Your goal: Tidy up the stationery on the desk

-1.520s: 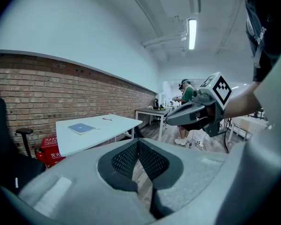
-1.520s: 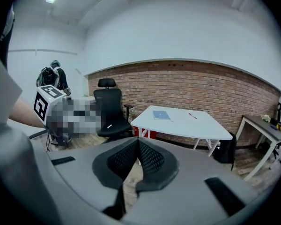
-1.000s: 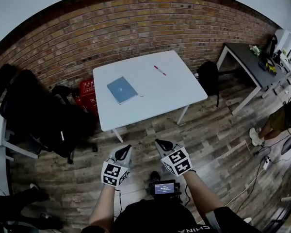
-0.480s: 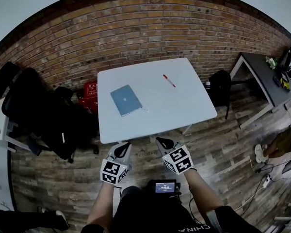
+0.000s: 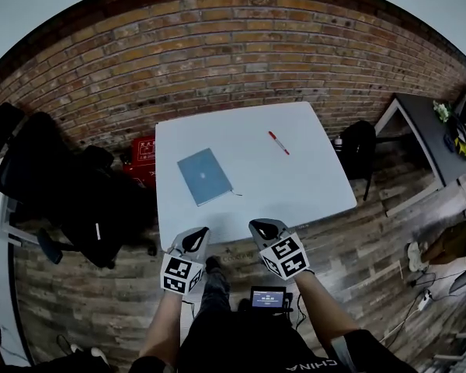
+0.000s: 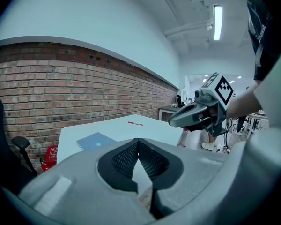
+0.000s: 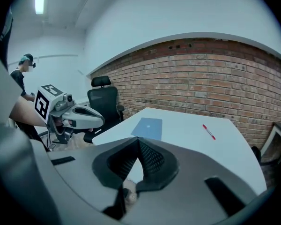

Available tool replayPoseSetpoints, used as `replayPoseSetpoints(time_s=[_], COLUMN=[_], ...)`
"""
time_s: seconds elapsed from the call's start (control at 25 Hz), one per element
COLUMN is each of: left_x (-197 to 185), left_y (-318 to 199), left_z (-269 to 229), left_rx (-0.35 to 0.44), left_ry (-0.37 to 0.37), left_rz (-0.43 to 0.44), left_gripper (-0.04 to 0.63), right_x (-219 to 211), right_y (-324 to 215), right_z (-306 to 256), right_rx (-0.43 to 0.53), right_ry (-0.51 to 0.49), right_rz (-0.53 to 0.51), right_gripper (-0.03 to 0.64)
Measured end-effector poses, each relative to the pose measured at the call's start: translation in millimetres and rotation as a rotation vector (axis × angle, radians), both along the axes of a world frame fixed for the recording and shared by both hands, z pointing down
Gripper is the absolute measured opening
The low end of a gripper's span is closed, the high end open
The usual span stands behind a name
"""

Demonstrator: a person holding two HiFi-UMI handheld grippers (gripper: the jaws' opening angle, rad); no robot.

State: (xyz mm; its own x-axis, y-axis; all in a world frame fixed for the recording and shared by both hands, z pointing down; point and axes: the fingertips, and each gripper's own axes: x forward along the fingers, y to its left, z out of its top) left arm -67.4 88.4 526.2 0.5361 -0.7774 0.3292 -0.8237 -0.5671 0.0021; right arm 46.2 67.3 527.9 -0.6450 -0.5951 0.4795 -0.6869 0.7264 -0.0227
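A white desk (image 5: 295, 193) stands in front of a brick wall. On it lie a blue notebook (image 5: 204, 176) at the left and a red pen (image 5: 278, 142) at the right back. My left gripper (image 5: 199, 233) and right gripper (image 5: 259, 227) hover side by side at the desk's near edge, both shut and holding nothing. The left gripper view shows the notebook (image 6: 96, 141), the pen (image 6: 135, 123) and the right gripper (image 6: 174, 121). The right gripper view shows the notebook (image 7: 148, 127), the pen (image 7: 208, 131) and the left gripper (image 7: 98, 121).
A black office chair (image 5: 58, 185) and a red box (image 5: 142, 158) stand left of the desk. A black bag (image 5: 359, 146) leans at its right side. A dark table (image 5: 431, 134) with clutter is at the far right. The floor is wood plank.
The desk has come closer and lower in the head view as I walked toward it. Both grippers, still shut, now reach the desk's near edge instead of hanging over the floor.
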Motion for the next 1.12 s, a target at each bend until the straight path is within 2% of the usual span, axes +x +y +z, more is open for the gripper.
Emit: replayPoseSetpoints(time_s=[0.32,0.56,0.84,1.12], left_x=[-36.6,-71.3,-74.1,-70.2], left_y=[-103.3,-167.8,-189.0,-192.7], left_z=[-9.5,-18.5,-2.6,2.9], left_rx=[0.007,0.017,-0.025,-0.05], left_ry=[0.008,0.009,0.019,0.019], left_rz=[0.039,0.055,0.049,-0.018], left_gripper=[0.011,0.011,0.011,0.011], right_x=[-37.6,-71.5,-78.9,-79.6], right_y=[-101.9,-156.8,-181.2,-192.5], right_z=[-12.4,-20.3,-9.6,-0.3], right_rx=[0.005,0.004,-0.035,-0.06], right_ry=[0.023,0.029,0.035,0.05], right_rz=[0.038,0.059,0.049,-0.033], right_gripper=[0.008,0.008,0.008,0.008])
